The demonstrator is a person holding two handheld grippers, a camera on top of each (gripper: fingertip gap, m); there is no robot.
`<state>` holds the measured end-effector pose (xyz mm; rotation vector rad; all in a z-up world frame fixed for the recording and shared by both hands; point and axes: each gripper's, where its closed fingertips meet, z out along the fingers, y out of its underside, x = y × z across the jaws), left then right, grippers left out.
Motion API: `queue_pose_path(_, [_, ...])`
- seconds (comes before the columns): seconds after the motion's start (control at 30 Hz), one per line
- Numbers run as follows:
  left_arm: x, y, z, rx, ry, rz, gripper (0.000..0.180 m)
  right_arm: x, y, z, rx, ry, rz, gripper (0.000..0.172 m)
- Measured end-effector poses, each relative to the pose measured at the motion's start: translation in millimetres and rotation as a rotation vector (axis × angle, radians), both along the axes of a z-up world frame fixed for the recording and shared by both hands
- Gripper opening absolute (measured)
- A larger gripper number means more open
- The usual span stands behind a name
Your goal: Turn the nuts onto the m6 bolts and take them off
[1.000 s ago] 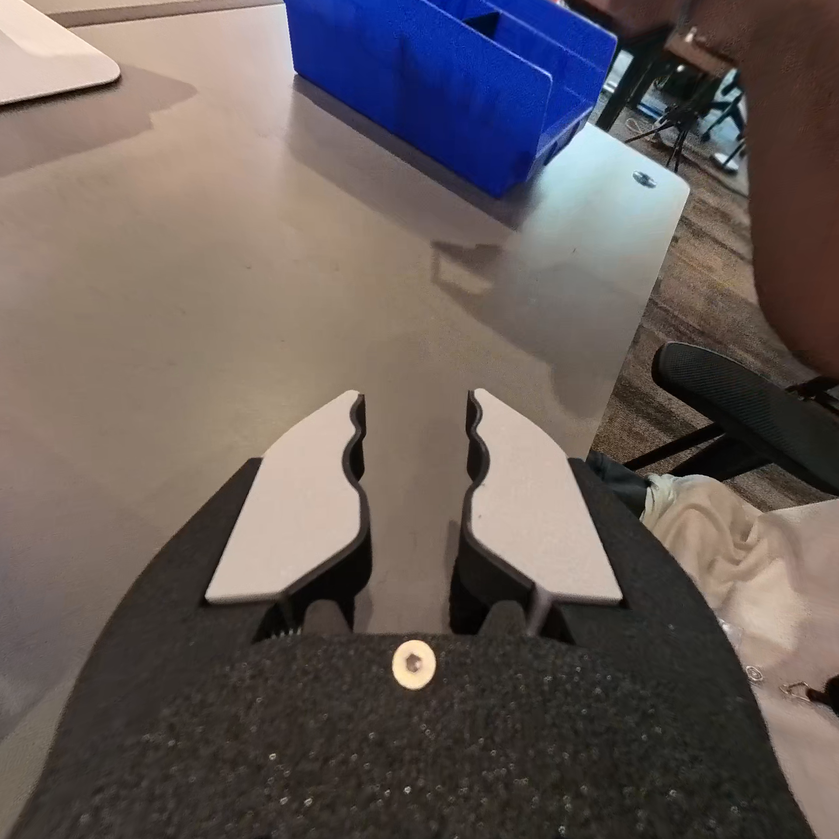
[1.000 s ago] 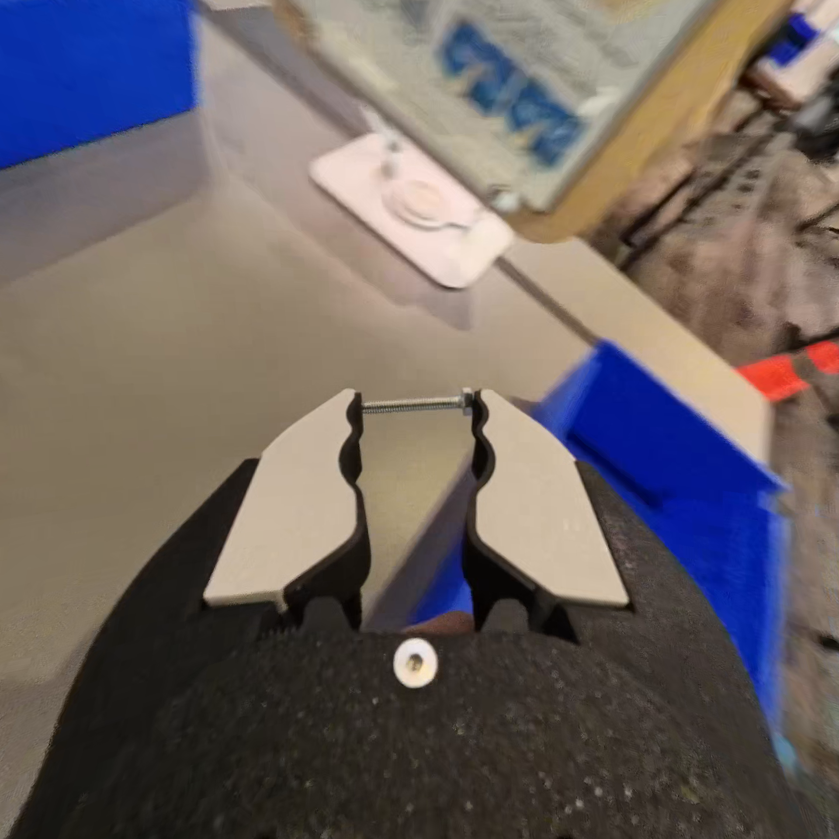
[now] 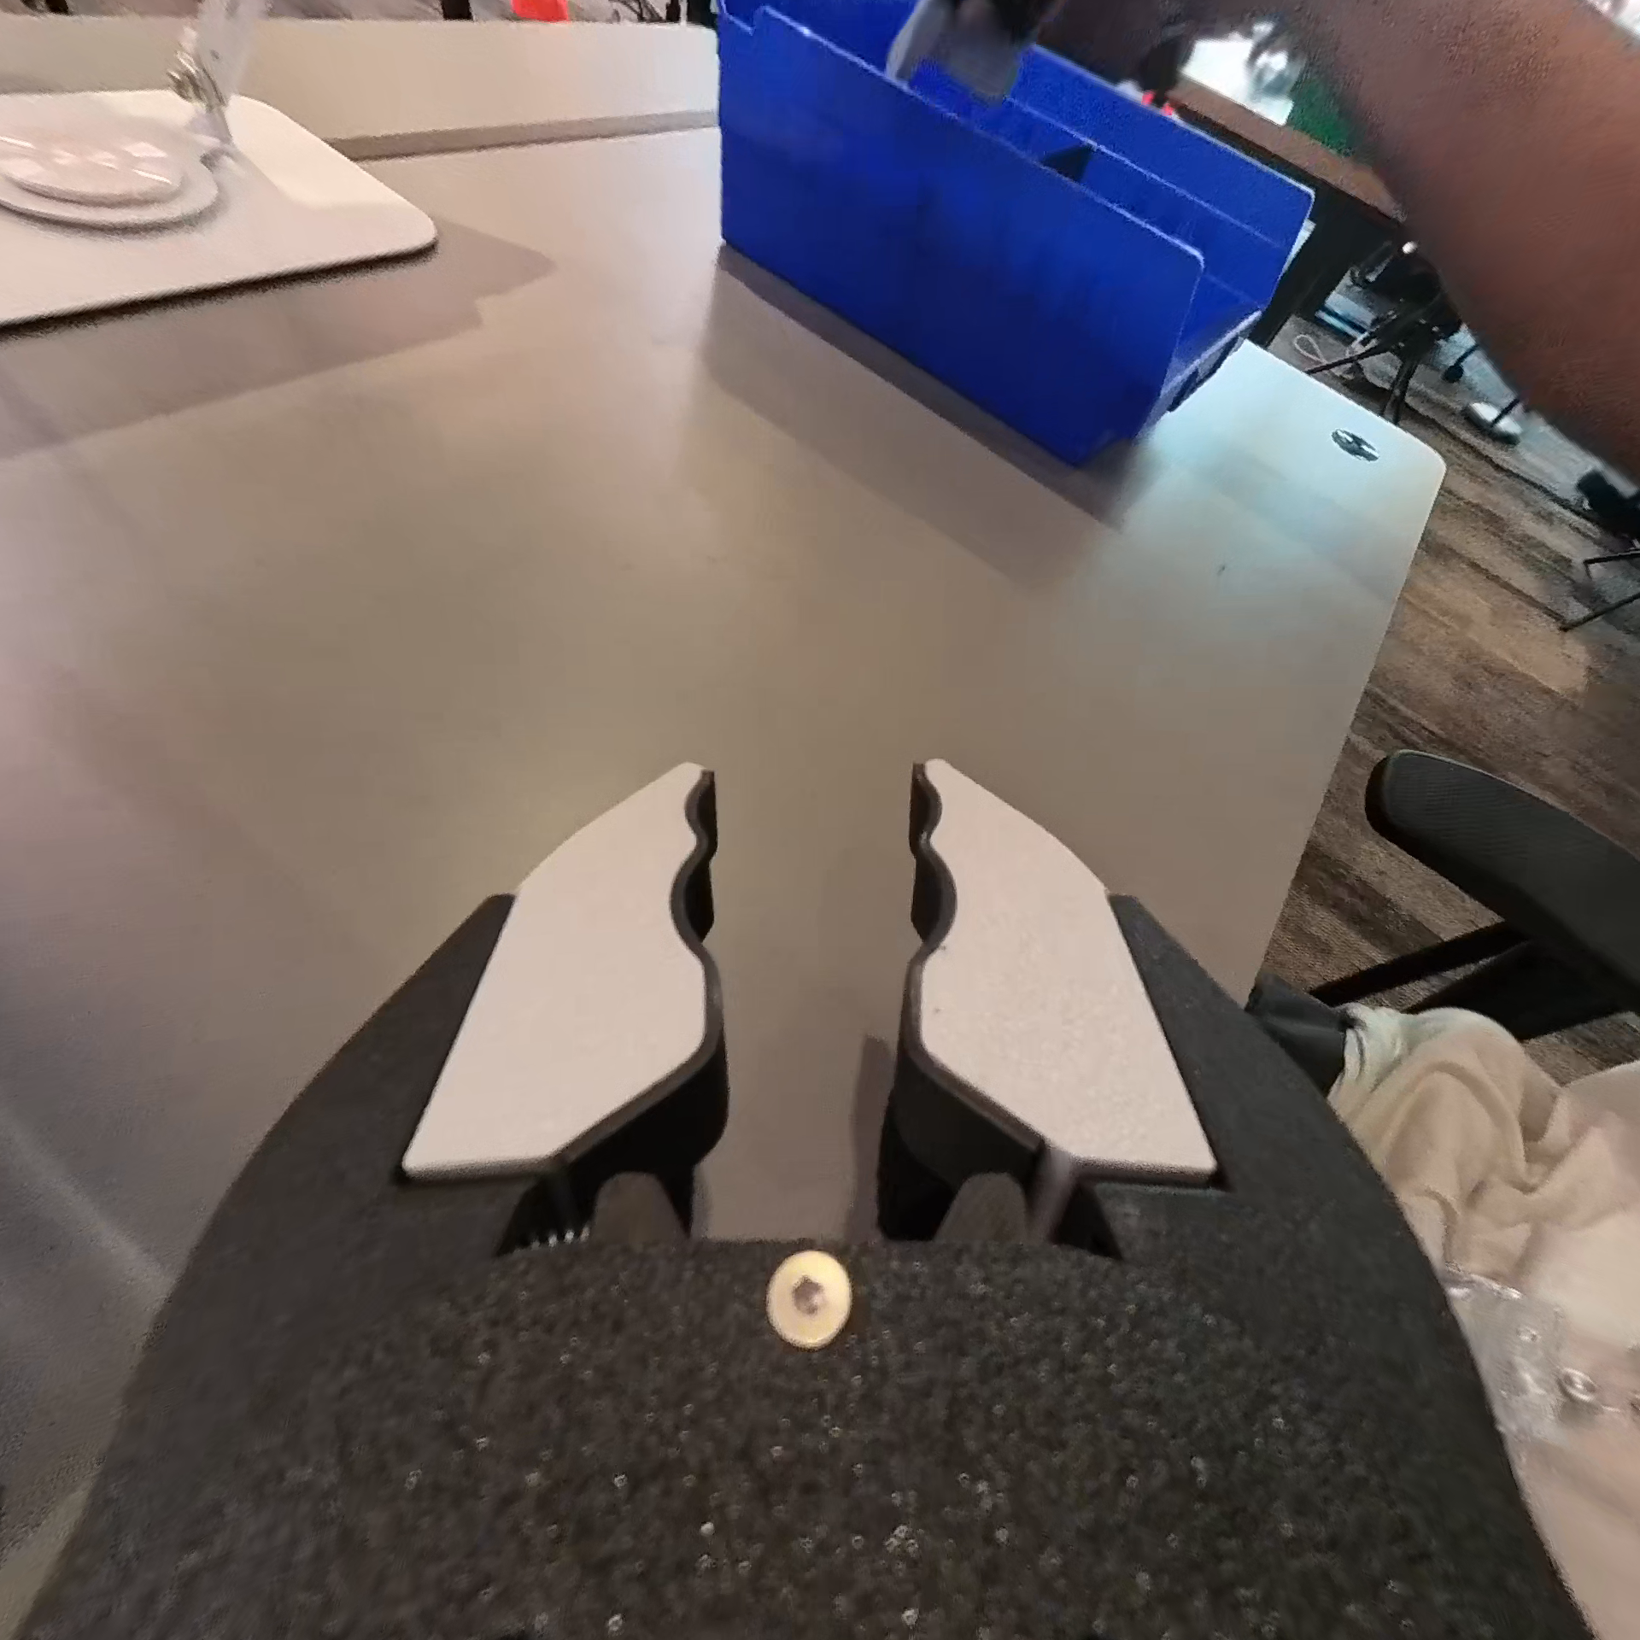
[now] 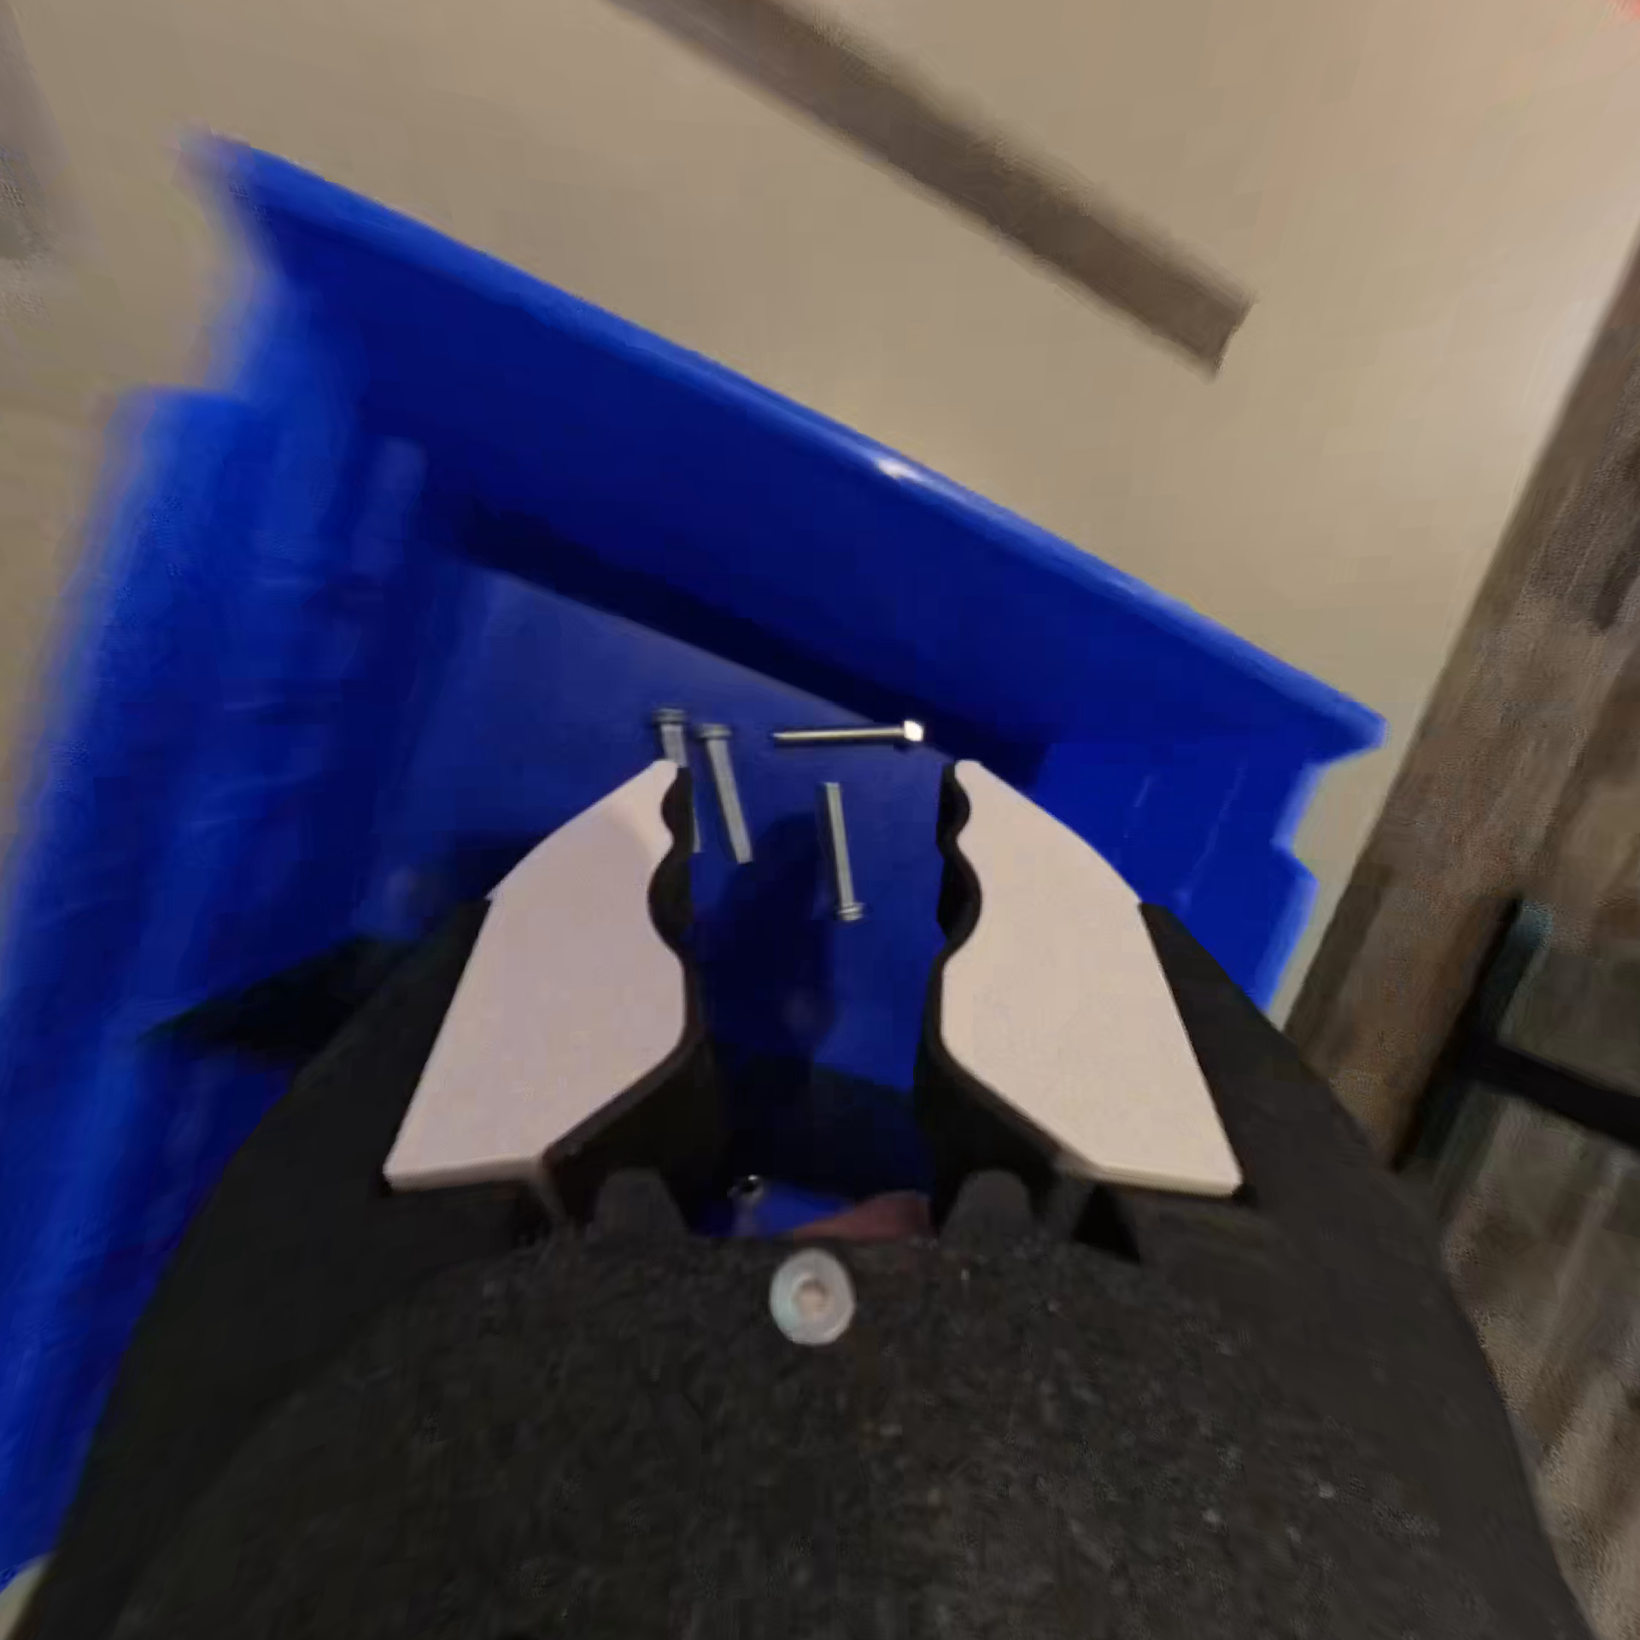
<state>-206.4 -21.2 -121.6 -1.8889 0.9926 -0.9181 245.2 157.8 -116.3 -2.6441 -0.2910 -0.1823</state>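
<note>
The right claw (image 4: 814, 772) had let go: a second earlier it pinched a bolt end to end between its tips over the desk, and now it hung wide and empty above the blue bin (image 4: 976, 532). Four bolts (image 4: 839, 850) lay loose on the bin floor below it, none touched by a pad; which one was just dropped I could not tell. That read as a bolt returned to the bin, one cycle closed or a fresh pick coming. No nut showed anywhere in view.

The left claw (image 3: 811, 776) kept its middling gap, nothing in it, low over the bare desk (image 3: 532, 577), well short of the bin (image 3: 932, 266).

The bolts were thin, bright metal, threaded, with small round heads, likely to roll on that slick plastic. The bin was glossy, hard and ribbed. The pads (image 4: 1029, 932) were pale and matte with wavy black inner edges, and the desk was smooth grey with a soft sheen.
</note>
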Motion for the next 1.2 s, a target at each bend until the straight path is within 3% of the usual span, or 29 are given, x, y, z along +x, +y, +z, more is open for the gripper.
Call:
queue_pose_path(0.07, [-3.3,2.5,3.5,0.016,-0.006,0.014,0.041,-55.5,-28.8,59.1,0.234,0.088,0.121,0.052])
queue_pose_path(0.13, [-5.8,3.3,7.2,0.028,-0.012,0.023,0.041,-131.3,-83.7,107.6,0.428,0.172,0.293,0.051])
queue_pose_path(0.23, [-9.2,5.9,12.5,0.052,-0.017,0.057,0.041,-242.1,-182.0,120.1,0.547,0.226,0.534,0.052])
queue_pose_path(0.37, [-16.2,9.1,15.3,0.081,-0.006,0.145,0.041,-318.4,-259.8,78.9,0.562,0.205,0.607,0.051])
queue_pose_path(0.5, [-17.7,3.9,18.1,0.094,-0.027,0.173,0.041,-432.0,-338.0,35.0,0.438,0.594,0.82,0.034])
queue_pose_path(0.57, [-17.4,2.4,19.0,0.116,-0.02,0.174,0.041,-479.8,-367.4,-20.1,0.328,0.528,0.935,0.031])
queue_pose_path(0.67, [-16.0,0.4,18.0,0.136,-0.002,0.169,0.041,-508.8,-385.2,-112.8,0.158,0.315,1.022,0.035])
queue_pose_path(0.77, [-13.3,-4.4,15.5,0.138,0.011,0.153,0.041,-513.3,-384.7,-165.7,0.036,0.28,1.007,0.029])
queue_pose_path(0.87, [-11.5,-8.1,13.9,0.159,0.031,0.138,0.041,-512.5,-386.2,-184.4,-0.013,0.253,1.022,0.028])
queue_pose_path(1.2, [-8.3,-14.4,10.2,0.163,0.049,0.104,0.041,-524.6,-383.6,-194.4,-0.058,0.255,1.083,0.02])
